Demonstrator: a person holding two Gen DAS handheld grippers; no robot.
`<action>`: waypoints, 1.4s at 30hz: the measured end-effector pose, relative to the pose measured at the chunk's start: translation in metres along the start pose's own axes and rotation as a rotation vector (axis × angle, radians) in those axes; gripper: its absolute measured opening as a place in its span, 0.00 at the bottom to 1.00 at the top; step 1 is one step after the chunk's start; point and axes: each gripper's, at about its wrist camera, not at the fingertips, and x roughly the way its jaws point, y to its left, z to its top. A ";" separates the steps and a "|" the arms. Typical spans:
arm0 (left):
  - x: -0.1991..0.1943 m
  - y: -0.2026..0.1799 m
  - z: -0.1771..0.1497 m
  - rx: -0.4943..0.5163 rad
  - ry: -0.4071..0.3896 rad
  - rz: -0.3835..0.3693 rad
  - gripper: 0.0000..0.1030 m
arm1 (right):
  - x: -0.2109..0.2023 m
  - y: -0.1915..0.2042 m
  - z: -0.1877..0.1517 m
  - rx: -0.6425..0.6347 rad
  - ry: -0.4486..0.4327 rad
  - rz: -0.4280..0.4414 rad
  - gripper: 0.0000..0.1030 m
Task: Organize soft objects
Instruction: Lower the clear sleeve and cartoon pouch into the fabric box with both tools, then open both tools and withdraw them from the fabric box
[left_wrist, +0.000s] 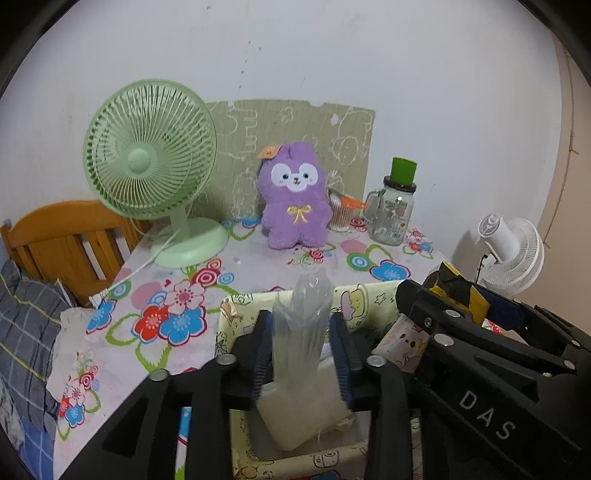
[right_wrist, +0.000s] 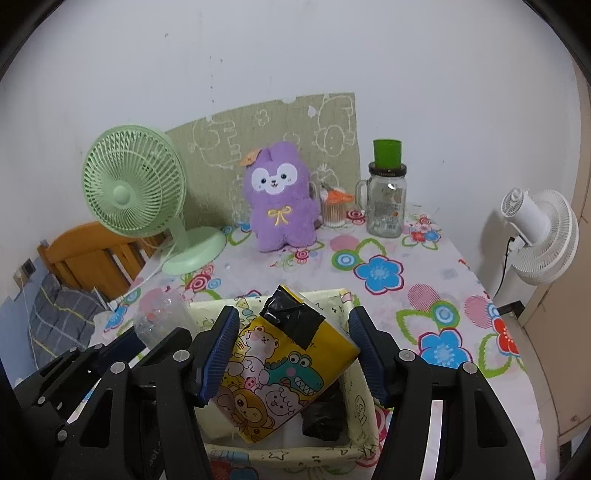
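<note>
A pale yellow cartoon-print box (left_wrist: 354, 295) stands at the table's near edge. My left gripper (left_wrist: 302, 354) hangs over it, jaws open. A clear plastic bag (left_wrist: 301, 328) rises between the pads, and its white soft contents (left_wrist: 303, 417) rest inside the box. My right gripper (right_wrist: 293, 354) is shut on a yellow cartoon tissue pack (right_wrist: 273, 376) with black tape on top. The pack is held tilted over the same box (right_wrist: 332, 295), above a black bundle (right_wrist: 321, 417). A purple plush rabbit (left_wrist: 295, 199) sits upright at the back of the table.
A green desk fan (left_wrist: 151, 166) stands back left and its cord trails off the edge. A glass jar with a green cup on it (left_wrist: 395, 210) and a cotton-swab pot (left_wrist: 341, 214) stand beside the plush. A wooden chair (left_wrist: 66, 240) is left, a white fan (left_wrist: 513, 251) right.
</note>
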 end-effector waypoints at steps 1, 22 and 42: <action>0.002 0.001 -0.001 -0.002 0.005 -0.001 0.42 | 0.004 0.000 -0.001 -0.001 0.007 -0.001 0.63; 0.033 0.001 -0.016 0.016 0.088 -0.010 0.91 | 0.045 0.003 -0.013 -0.037 0.092 -0.006 0.84; 0.005 -0.006 -0.023 0.037 0.059 -0.009 0.92 | 0.014 -0.001 -0.024 -0.045 0.052 -0.024 0.85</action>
